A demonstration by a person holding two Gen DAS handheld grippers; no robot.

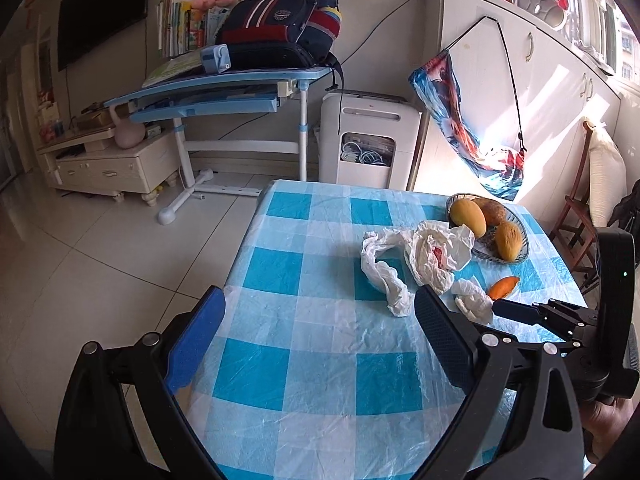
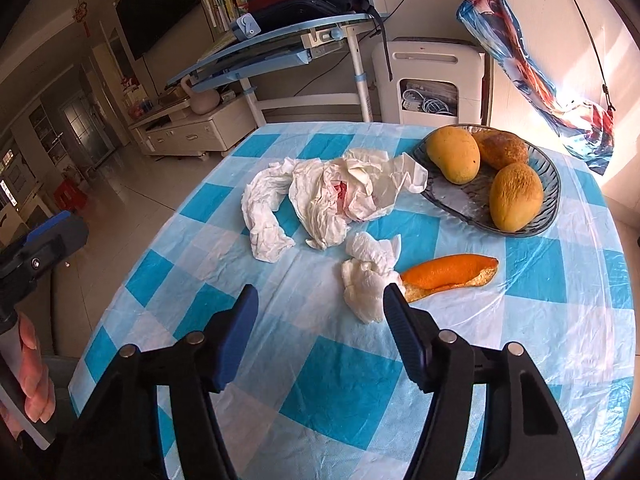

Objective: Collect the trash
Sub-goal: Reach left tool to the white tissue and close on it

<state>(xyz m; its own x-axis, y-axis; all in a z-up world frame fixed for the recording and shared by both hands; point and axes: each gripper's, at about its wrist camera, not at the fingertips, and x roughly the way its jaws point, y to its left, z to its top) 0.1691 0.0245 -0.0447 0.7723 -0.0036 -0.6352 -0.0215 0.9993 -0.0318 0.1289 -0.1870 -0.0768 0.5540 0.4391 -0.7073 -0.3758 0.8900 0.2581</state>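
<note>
On the blue-and-white checked table (image 2: pixel 340 384) lie a small crumpled tissue wad (image 2: pixel 366 280), an orange peel (image 2: pixel 448 272), a white plastic bag (image 2: pixel 352 188) with something pink inside, and a long twisted tissue (image 2: pixel 264 216). My right gripper (image 2: pixel 320 290) is open just short of the wad, its right fingertip close to the wad and the peel's end, pads touching nothing. My left gripper (image 1: pixel 320 292) is open and empty over the table's near left part, short of the twisted tissue (image 1: pixel 380 272) and bag (image 1: pixel 436 256). The right gripper's finger (image 1: pixel 516 312) shows beside the wad (image 1: pixel 474 302).
A glass dish (image 2: pixel 452 196) holding three mangoes sits at the table's far right, touching the bag. Beyond the table stand a blue study desk (image 1: pixel 224 80) with a backpack, a white appliance (image 1: pixel 368 140) and white cabinets (image 1: pixel 500 100). Tiled floor (image 1: pixel 100 260) lies left.
</note>
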